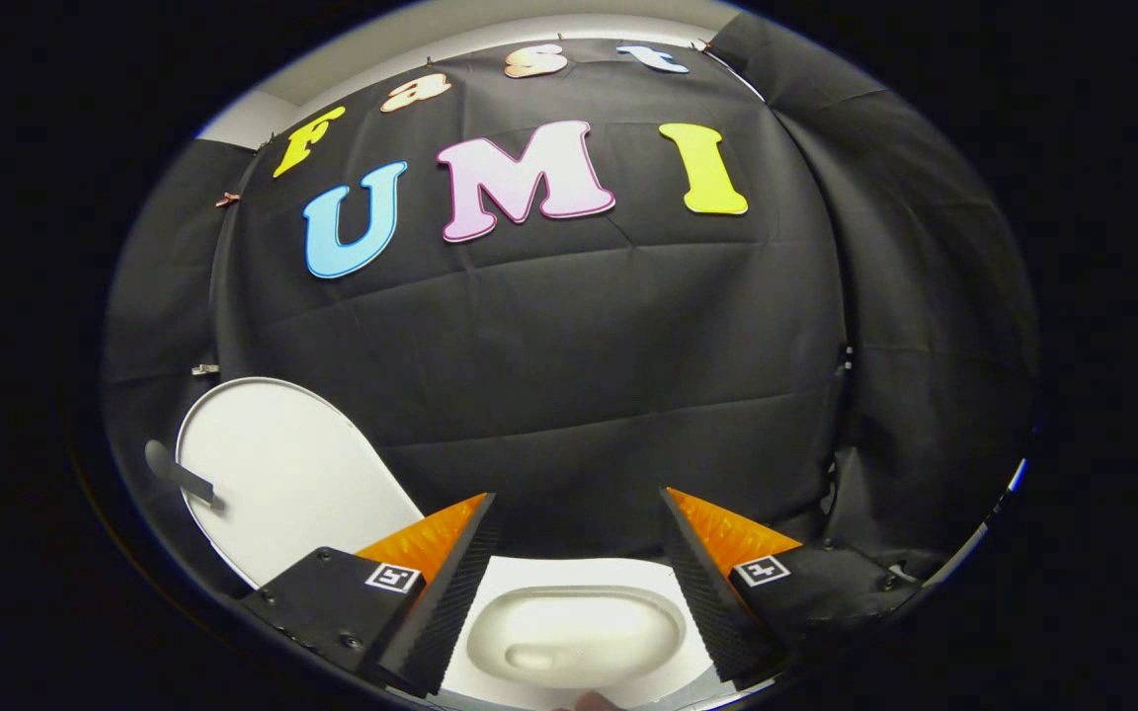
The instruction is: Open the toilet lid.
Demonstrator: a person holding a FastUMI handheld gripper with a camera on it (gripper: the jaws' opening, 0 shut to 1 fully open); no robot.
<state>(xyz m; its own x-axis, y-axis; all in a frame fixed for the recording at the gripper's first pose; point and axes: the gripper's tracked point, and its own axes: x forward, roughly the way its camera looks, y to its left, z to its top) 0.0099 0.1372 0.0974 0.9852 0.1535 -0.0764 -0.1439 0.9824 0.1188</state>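
The white toilet lid [283, 474] stands raised, leaning against the black cloth wall to the left of my fingers. A dark handle [179, 476] sticks out from its left edge. Below and between my fingers lies the white toilet bowl [574, 632], uncovered, with its seat rim around it. My gripper [579, 509] hangs above the bowl, open, its two orange-and-black fingers [441, 553] wide apart with nothing between them. The left finger partly covers the lid's lower right edge.
The black cloth wall [579, 346] rises close behind the toilet and wraps round to the right. A strip of pale wall [431, 44] shows above the cloth.
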